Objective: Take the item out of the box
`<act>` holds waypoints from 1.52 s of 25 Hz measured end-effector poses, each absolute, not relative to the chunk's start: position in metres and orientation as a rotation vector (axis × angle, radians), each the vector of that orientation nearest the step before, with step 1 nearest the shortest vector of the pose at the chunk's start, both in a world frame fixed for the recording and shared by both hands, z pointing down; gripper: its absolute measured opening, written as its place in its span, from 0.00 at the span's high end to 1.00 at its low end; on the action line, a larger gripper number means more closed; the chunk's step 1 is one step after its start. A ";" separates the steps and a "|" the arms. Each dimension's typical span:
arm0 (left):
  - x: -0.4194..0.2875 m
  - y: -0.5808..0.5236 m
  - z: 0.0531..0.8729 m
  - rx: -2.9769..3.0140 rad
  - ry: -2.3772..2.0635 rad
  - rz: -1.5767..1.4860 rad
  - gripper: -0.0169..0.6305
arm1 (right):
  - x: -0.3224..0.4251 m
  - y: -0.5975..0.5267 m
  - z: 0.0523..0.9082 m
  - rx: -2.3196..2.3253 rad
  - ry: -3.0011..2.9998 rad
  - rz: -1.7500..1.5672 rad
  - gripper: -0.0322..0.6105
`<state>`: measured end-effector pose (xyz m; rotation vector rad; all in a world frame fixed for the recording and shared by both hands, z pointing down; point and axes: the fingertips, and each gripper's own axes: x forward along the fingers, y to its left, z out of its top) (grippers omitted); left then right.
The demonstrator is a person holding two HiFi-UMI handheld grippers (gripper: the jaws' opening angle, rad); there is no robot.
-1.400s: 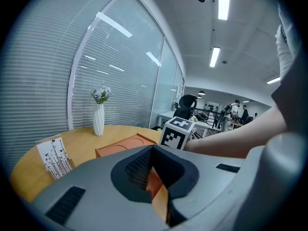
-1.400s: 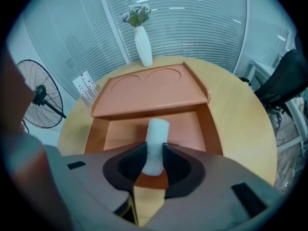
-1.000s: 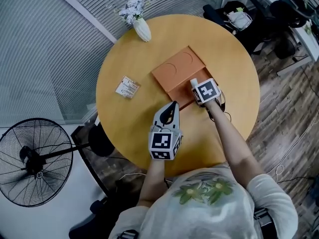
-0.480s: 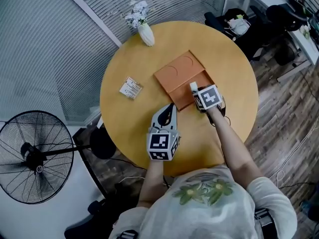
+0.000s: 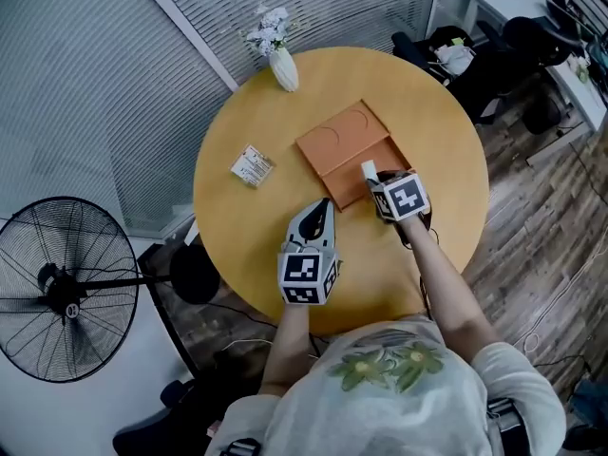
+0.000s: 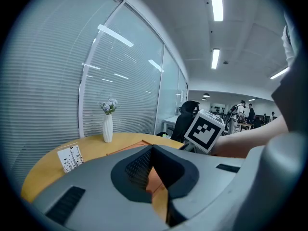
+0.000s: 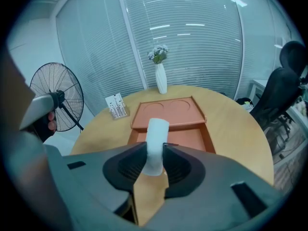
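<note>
An orange box (image 5: 330, 139) lies open in the middle of the round wooden table (image 5: 247, 226), its lid folded back toward the vase. My right gripper (image 5: 374, 180) hangs over the box's near right corner, shut on a white tube-shaped item (image 5: 368, 168). In the right gripper view the white item (image 7: 156, 136) stands upright between the pads of the right gripper (image 7: 155, 166), above the open box (image 7: 185, 138). My left gripper (image 5: 325, 205) points at the box's near left corner, shut with nothing held. The left gripper (image 6: 148, 179) shows orange box (image 6: 126, 148) beyond its tips.
A white vase with flowers (image 5: 282, 65) stands at the table's far edge. A small printed card (image 5: 252, 166) stands left of the box. A floor fan (image 5: 62, 288) is beyond the table's left edge, and office chairs (image 5: 461, 50) are at the far right.
My right gripper has risen with the white item, lifting it out of the box and drawing back toward the near edge. The left gripper has barely shifted.
</note>
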<state>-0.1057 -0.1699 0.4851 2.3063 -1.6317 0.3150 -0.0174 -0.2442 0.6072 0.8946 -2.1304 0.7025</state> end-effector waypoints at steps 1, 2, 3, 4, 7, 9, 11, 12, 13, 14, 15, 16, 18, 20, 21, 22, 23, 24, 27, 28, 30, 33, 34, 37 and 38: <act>-0.106 -0.169 0.485 2.306 -1.633 0.316 0.97 | -0.016 -0.243 0.604 0.900 -2.140 0.698 0.78; -0.105 -0.167 0.484 2.306 -1.634 0.316 0.97 | -0.015 -0.241 0.601 0.905 -2.149 0.692 0.78; -0.105 -0.167 0.484 2.305 -1.634 0.317 0.97 | -0.014 -0.240 0.599 0.911 -2.157 0.687 0.78; -0.104 -0.165 0.484 2.305 -1.634 0.318 0.97 | -0.013 -0.238 0.597 0.917 -2.165 0.682 0.78; -0.101 -0.161 0.484 2.310 -1.634 0.324 0.97 | -0.010 -0.232 0.588 0.931 -2.208 0.664 0.78; -0.099 -0.159 0.483 2.316 -1.634 0.325 0.97 | -0.008 -0.227 0.582 0.939 -2.239 0.650 0.78; -0.099 -0.155 0.481 2.319 -1.637 0.326 0.97 | -0.007 -0.222 0.574 0.945 -2.269 0.644 0.78; -0.098 -0.154 0.480 2.320 -1.639 0.327 0.97 | -0.007 -0.220 0.570 0.947 -2.285 0.642 0.78; -0.098 -0.152 0.479 2.321 -1.641 0.327 0.97 | -0.007 -0.218 0.566 0.949 -2.300 0.640 0.78; -0.098 -0.150 0.478 2.321 -1.642 0.327 0.97 | -0.007 -0.215 0.562 0.951 -2.316 0.637 0.78; -0.098 -0.148 0.477 2.322 -1.644 0.327 0.97 | -0.007 -0.212 0.558 0.953 -2.332 0.631 0.78; -0.098 -0.146 0.476 2.324 -1.646 0.328 0.97 | -0.007 -0.210 0.553 0.956 -2.348 0.623 0.78; -0.098 -0.142 0.475 2.325 -1.650 0.327 0.97 | -0.008 -0.204 0.545 0.959 -2.381 0.606 0.78; -0.098 -0.138 0.473 2.327 -1.651 0.327 0.97 | -0.008 -0.199 0.537 0.963 -2.409 0.596 0.78; -0.097 -0.136 0.473 2.329 -1.651 0.327 0.97 | -0.009 -0.197 0.533 0.965 -2.422 0.592 0.78; -0.096 -0.134 0.472 2.331 -1.650 0.326 0.97 | -0.009 -0.194 0.528 0.969 -2.436 0.588 0.78; -0.096 -0.132 0.471 2.333 -1.650 0.325 0.97 | -0.009 -0.191 0.524 0.972 -2.449 0.583 0.78; -0.095 -0.130 0.469 2.335 -1.650 0.326 0.97 | -0.009 -0.188 0.520 0.976 -2.464 0.577 0.78; -0.094 -0.124 0.467 2.341 -1.654 0.321 0.97 | -0.009 -0.179 0.508 0.987 -2.510 0.551 0.78; -0.094 -0.123 0.466 2.343 -1.657 0.319 0.97 | -0.009 -0.176 0.504 0.990 -2.525 0.542 0.78; -0.096 -0.119 0.463 2.345 -1.665 0.314 0.97 | -0.009 -0.168 0.496 0.997 -2.555 0.529 0.78; -0.097 -0.114 0.457 2.353 -1.676 0.300 0.97 | -0.010 -0.157 0.483 1.002 -2.607 0.505 0.78; -0.097 -0.112 0.455 2.356 -1.678 0.295 0.97 | -0.011 -0.154 0.478 1.000 -2.626 0.492 0.78; -0.096 -0.107 0.445 2.363 -1.687 0.272 0.97 | -0.011 -0.142 0.465 0.996 -2.675 0.451 0.78; -0.096 -0.106 0.442 2.366 -1.691 0.264 0.97 | -0.011 -0.138 0.461 0.998 -2.685 0.440 0.78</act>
